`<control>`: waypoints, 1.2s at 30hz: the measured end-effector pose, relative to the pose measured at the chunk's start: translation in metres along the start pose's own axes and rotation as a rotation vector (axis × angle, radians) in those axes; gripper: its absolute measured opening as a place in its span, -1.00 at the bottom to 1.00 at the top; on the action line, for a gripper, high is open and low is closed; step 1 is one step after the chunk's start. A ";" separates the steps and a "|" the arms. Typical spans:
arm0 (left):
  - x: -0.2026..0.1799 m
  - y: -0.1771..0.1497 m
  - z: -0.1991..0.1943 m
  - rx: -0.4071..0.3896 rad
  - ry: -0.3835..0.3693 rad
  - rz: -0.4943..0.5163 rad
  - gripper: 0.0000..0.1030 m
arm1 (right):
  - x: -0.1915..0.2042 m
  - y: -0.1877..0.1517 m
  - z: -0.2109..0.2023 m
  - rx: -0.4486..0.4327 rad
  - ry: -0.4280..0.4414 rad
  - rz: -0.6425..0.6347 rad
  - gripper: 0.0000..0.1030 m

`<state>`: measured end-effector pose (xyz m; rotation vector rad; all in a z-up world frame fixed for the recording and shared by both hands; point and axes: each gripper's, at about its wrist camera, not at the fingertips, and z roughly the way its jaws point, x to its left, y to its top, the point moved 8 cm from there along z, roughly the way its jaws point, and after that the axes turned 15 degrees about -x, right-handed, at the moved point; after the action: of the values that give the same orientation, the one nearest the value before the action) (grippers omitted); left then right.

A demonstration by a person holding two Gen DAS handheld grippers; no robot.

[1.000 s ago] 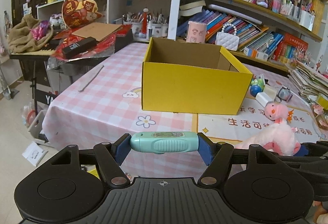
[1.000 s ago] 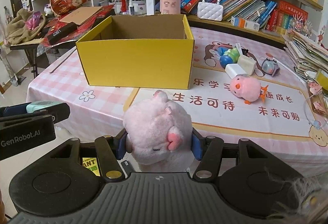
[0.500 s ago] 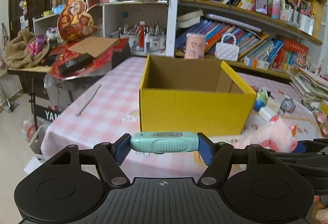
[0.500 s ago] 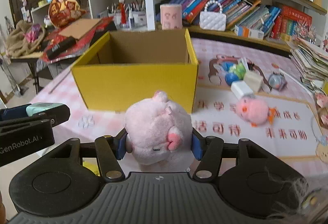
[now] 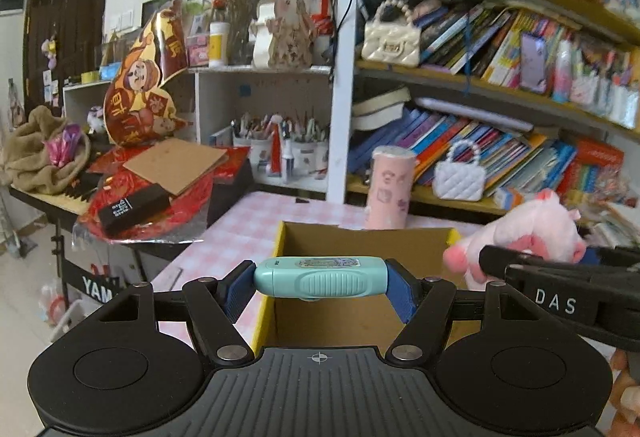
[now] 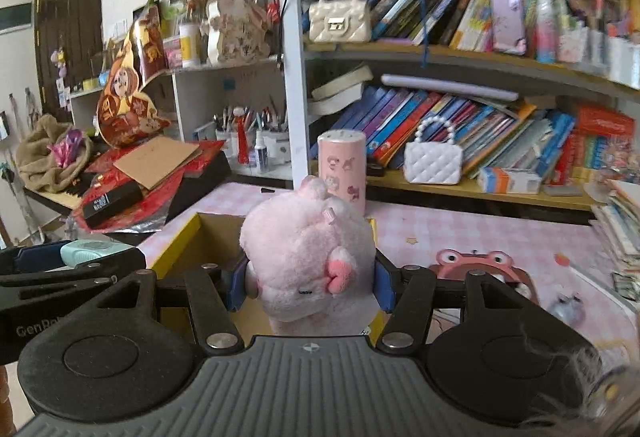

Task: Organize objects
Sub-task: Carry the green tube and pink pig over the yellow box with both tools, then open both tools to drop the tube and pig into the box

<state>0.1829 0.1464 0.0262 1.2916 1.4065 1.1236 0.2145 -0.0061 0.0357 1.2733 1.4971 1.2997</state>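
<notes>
Yellow cardboard now fills the lower middle of both wrist views: the open box (image 5: 360,249) sits directly under the two grippers, where a second ago it stood well ahead on the pink checked tablecloth (image 5: 248,221) with its whole front wall showing. Both hands have come forward and up together — only the brown inside and the far rim remain visible past the fingers.

Left gripper (image 5: 320,277) is clamped on the mint-green device (image 5: 320,276), held crosswise between the blue pads at half spread, and it hangs over the box's near-left part. Right gripper (image 6: 308,277) squeezes the pink plush pig (image 6: 308,257) by its sides; in the left view the pig shows at about three o'clock, over the box's right rim. Neither grip has altered.

Judging from this, the carry is nearly done and the drop comes next: both items look placed above the opening, so lowering a little and spreading the jaws should land them inside. The pig, soft and bulky, sits near the right wall and may catch the rim. Other toys wait on the table at three o'clock — a small grey one (image 6: 568,307) among them.
</notes>
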 end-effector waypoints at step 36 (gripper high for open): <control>-0.011 -0.031 0.098 0.146 0.088 0.059 0.59 | 0.011 -0.055 0.108 0.135 0.224 -0.243 0.65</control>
<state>0.2740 0.1385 -0.0226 1.4091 1.5483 1.1468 0.3047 0.0284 -0.0373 1.0139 1.8616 1.2276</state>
